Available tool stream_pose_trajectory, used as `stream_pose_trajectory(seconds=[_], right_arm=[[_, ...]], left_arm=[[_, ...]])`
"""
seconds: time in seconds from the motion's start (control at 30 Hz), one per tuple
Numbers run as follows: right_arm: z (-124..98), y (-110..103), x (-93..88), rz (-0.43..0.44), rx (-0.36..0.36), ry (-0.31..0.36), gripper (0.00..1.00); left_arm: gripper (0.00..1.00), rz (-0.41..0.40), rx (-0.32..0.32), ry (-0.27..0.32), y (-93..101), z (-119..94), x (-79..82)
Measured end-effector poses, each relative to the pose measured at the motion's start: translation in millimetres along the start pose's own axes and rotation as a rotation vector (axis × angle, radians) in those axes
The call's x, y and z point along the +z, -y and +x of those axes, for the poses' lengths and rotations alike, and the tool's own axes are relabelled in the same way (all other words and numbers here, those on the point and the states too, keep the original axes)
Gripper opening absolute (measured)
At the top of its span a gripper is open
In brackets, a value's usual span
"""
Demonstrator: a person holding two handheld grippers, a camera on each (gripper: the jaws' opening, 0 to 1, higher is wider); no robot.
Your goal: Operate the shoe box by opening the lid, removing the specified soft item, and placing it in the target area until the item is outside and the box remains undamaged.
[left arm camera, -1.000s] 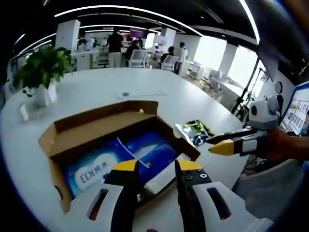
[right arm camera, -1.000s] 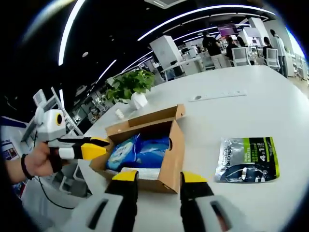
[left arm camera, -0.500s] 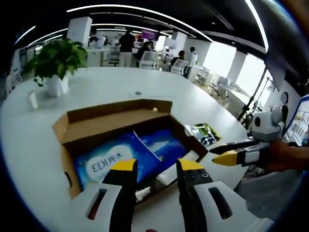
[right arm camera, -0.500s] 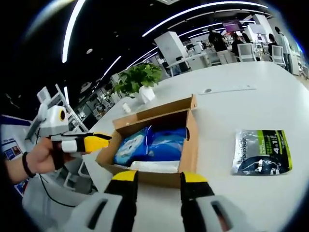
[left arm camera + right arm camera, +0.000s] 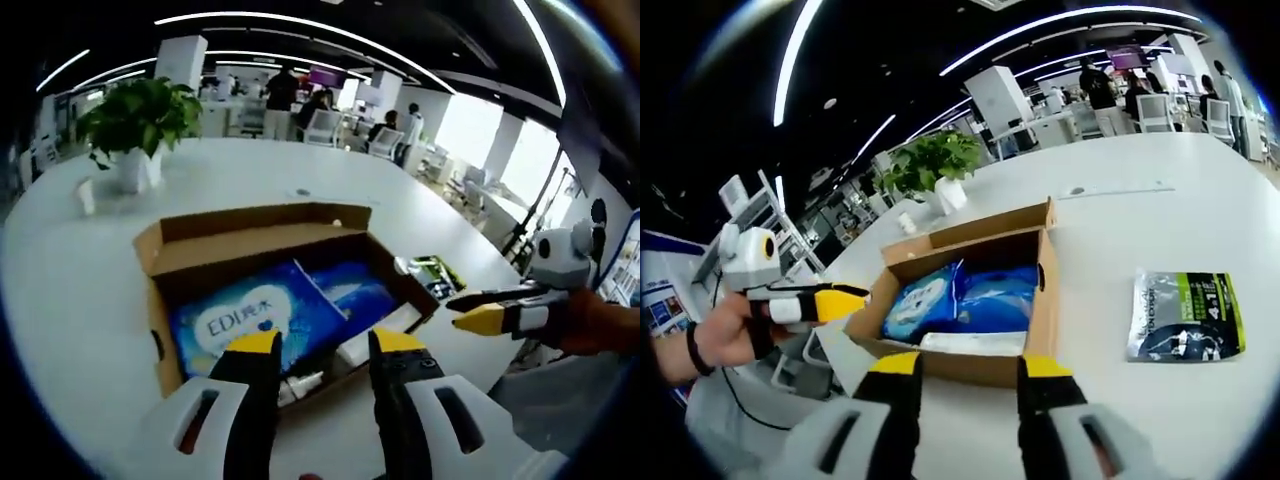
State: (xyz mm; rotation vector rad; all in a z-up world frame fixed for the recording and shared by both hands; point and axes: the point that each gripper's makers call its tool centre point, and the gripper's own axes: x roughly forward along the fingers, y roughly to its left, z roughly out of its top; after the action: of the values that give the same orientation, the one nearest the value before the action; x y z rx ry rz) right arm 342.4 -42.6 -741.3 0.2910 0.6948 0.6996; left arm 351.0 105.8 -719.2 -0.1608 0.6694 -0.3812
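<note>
Left gripper view: the left claw [image 5: 315, 350], jaws apart and empty, hovers at the near edge of the open box [image 5: 160, 310] on the worktop [image 5: 60, 300]; blue packs [image 5: 255, 315] lie inside. Right gripper view: the right claw [image 5: 970, 372], likewise apart and empty, faces the box [image 5: 1040, 300]; a pouch [image 5: 1185, 315] lies beside it.

White grippers [image 5: 315, 345] — yellow-tipped black jaws — and a dark wristband [image 5: 693, 347].

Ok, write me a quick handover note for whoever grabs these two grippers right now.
Left gripper: open, empty, hovering at the near edge of the brown cardboard shoe box.
Right gripper: open, empty, at the box's other side.
Box sits on the white table, lid open. Blue soft packs lie inside.
A green-and-silver pouch lies flat on the table beside the box.
Done: lid opened.
Left: lift the soft item out and place it without damaging the box.
</note>
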Motion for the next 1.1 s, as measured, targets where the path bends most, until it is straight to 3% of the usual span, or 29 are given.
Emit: stream_pose_trajectory(seconds=[0.33, 0.57, 1.1], right_arm=[[-13.5, -0.4, 1.6, -0.020, -0.007, 0.014, 0.35], [-17.1, -2.4, -4.7, -0.058, -0.004, -0.016, 0.35], [-6.6, -24.4, -21.9, -0.072, 0.045, -0.059, 0.35]], left_arm=[[0.35, 0.041, 0.011, 0.001, 1.0, -2.9, -0.1], [0.36, 0.044, 0.013, 0.005, -0.3, -3.7, 1.2], [0.37, -0.013, 0.038, 0.018, -11.9, -10.1, 1.5]])
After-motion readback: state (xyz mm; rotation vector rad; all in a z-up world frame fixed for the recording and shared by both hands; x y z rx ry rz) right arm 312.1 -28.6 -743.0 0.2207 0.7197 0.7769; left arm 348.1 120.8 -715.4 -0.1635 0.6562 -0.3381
